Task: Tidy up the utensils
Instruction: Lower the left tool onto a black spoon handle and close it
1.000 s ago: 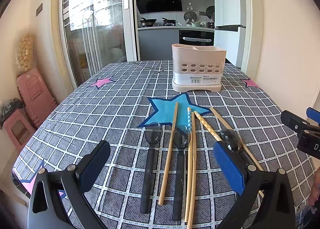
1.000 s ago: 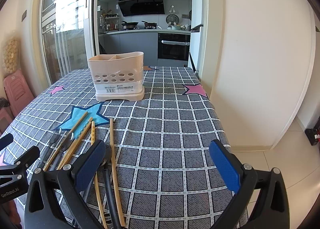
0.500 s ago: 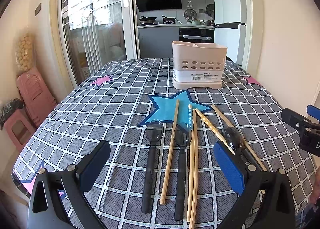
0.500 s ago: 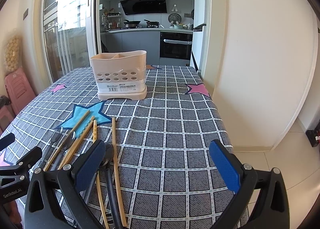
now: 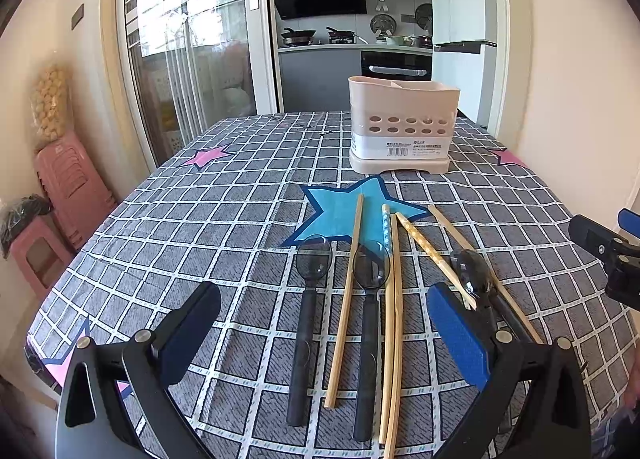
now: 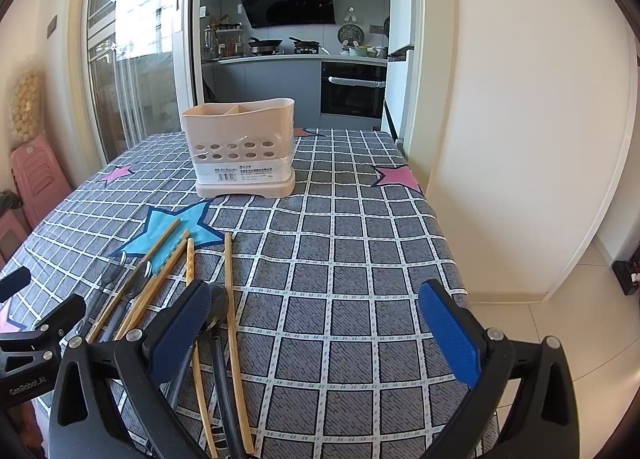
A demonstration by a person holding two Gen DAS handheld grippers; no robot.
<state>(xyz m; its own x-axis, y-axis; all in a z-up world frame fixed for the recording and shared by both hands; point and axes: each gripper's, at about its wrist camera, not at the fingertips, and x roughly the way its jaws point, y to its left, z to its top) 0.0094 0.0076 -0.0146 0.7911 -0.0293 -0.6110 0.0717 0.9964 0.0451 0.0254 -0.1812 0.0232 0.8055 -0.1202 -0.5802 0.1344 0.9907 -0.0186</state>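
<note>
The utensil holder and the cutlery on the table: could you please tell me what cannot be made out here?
- Utensil holder interior: both views, hidden by its own walls; contents unknown.
- Label print on the holder: too small to read.
- Rightmost spoon handle: left wrist view, behind a finger of the left tongs.
- Chopstick near ends: right wrist view, cut off by the frame edge, beside the right tongs.

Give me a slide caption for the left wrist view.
Open left gripper above black spoons and chopsticks; caddy beyond.

Left gripper (image 5: pixel 324 335), black plastic frame, blue finger pads (image 5: pixel 456 335), silver screws, right gripper (image 6: pixel 316 335) alike, white "GenRobot.AI" lettering on one body
</note>
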